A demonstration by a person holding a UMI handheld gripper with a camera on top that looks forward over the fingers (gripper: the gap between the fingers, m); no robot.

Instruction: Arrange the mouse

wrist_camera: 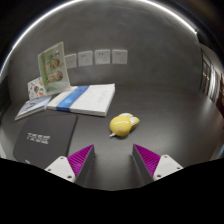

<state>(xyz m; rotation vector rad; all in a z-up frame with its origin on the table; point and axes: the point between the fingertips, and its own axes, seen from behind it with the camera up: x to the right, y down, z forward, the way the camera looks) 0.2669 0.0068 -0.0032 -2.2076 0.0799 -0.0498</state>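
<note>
Grey table (160, 100) underfoot, bearing a black mat (45, 140) beside the left finger and, beyond it, a white book with blue band (85, 98) (more booklets stacked behind). Yellow mouse (122, 124) resting on the table just ahead of the fingers, near centre. Gripper (113, 158) released, pads spread wide, nothing held.

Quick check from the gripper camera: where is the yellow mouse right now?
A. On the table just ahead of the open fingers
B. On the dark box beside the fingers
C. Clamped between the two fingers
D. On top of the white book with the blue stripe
A: the yellow mouse rests on the table just beyond the gripper, whose fingers are spread and hold nothing.
</note>
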